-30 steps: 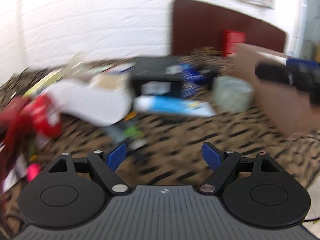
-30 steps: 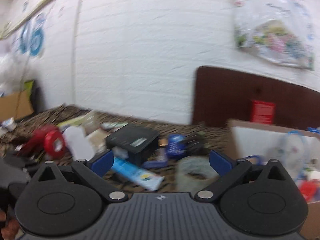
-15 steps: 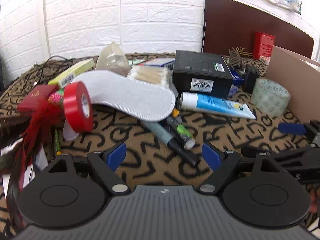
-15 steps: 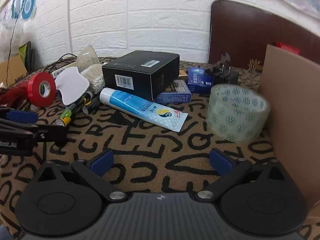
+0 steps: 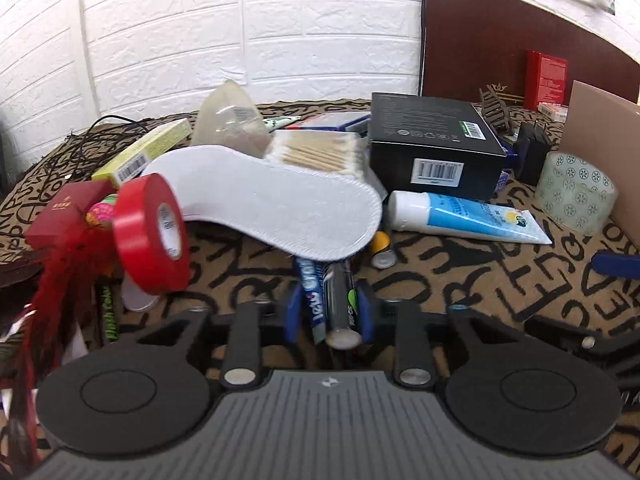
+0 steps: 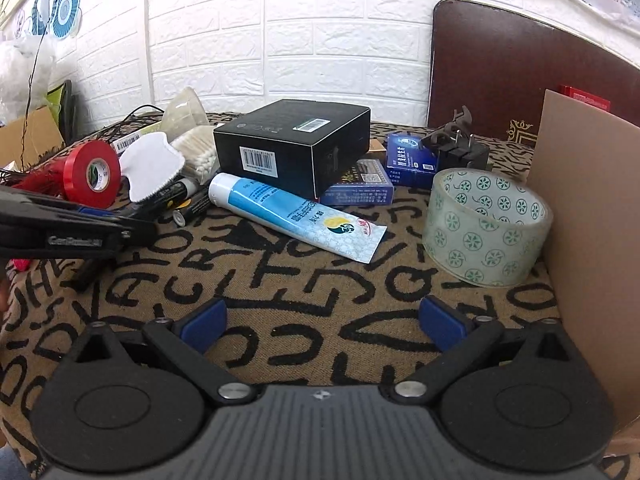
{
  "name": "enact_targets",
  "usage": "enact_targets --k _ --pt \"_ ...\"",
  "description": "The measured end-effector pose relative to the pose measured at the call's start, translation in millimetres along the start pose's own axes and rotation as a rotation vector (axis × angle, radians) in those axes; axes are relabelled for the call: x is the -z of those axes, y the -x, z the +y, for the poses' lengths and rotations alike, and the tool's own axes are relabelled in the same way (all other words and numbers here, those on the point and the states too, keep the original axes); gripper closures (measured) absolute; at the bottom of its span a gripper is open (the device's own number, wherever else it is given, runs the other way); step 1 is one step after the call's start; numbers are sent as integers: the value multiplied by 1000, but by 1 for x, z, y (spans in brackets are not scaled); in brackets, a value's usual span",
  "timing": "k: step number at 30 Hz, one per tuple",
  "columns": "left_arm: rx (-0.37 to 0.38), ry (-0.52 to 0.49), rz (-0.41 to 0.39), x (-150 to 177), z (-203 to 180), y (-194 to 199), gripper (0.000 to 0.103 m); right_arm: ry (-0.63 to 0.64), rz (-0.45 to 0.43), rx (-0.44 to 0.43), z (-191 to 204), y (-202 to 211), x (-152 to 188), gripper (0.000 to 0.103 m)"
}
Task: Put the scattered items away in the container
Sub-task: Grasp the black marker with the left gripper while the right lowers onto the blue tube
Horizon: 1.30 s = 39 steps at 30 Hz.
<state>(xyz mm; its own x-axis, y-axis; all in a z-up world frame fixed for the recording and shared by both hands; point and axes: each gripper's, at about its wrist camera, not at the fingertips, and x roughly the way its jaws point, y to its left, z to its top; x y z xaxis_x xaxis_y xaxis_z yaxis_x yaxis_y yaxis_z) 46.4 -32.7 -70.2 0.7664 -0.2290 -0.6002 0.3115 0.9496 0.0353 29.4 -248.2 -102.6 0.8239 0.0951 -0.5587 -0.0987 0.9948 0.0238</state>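
My left gripper (image 5: 330, 312) is closing, and its blue pads press on a black marker (image 5: 340, 304) and a blue-wrapped stick (image 5: 310, 292) lying side by side on the lettered cloth. Their far ends run under a white insole (image 5: 272, 204). My right gripper (image 6: 322, 324) is open just above bare cloth with nothing between its fingers. The cardboard box (image 6: 592, 220) stands directly to its right. A patterned clear tape roll (image 6: 486, 228) and a blue tube (image 6: 296, 216) lie ahead of it.
A red tape roll (image 5: 154, 236), a red tasselled trinket (image 5: 60, 216) and a yellow-green packet (image 5: 144, 152) crowd the left. A black box (image 5: 432, 144), cotton swabs (image 5: 316, 152), small blue boxes (image 6: 408, 156) and a black plug (image 6: 456, 148) sit behind. A brown board (image 6: 500, 68) leans on the white brick wall.
The left gripper went forward and down over the marker and wrapped stick, and its jaws went from wide open to shut on them. The right gripper dropped to the cloth earlier and has since held still.
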Motion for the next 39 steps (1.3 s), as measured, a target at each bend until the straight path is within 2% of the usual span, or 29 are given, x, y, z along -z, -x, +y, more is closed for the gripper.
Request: enact_targets --k 6,10,17,19,23,25,27,28,30,33,36,39 --pt "10 -12 -13 18 19 18 83 33 8 -10 4 -1 -3 0" --pt "-6 -47 -30 31 26 25 83 79 11 -34 6 -14 -17 0" --pt "-53 -41 -28 17 14 13 83 230 5 -28 21 -51 -49 0" --pt "-36 -16 -22 12 17 9 83 267 26 -55 25 -61 -57 0" --pt "7 10 -39 14 27 15 84 233 94 -179 18 -77 -70 0" --pt "37 20 -71 15 30 21 85 197 113 -219 14 -78 -69 8" --pt "59 20 -105 16 32 28 86 160 111 -237 12 -71 -67 25" --pt "55 7 -108 15 31 28 86 161 109 -241 14 -66 -65 29" --pt "33 -27 -104 13 27 26 86 173 102 -255 19 -54 -59 46" --pt "31 -38 -101 16 26 30 86 201 107 -281 28 -34 -47 52" --pt "49 -28 -97 19 29 34 86 209 128 -320 38 -18 -38 53" --pt "46 -46 -78 21 29 31 85 221 119 -305 44 -11 -36 53"
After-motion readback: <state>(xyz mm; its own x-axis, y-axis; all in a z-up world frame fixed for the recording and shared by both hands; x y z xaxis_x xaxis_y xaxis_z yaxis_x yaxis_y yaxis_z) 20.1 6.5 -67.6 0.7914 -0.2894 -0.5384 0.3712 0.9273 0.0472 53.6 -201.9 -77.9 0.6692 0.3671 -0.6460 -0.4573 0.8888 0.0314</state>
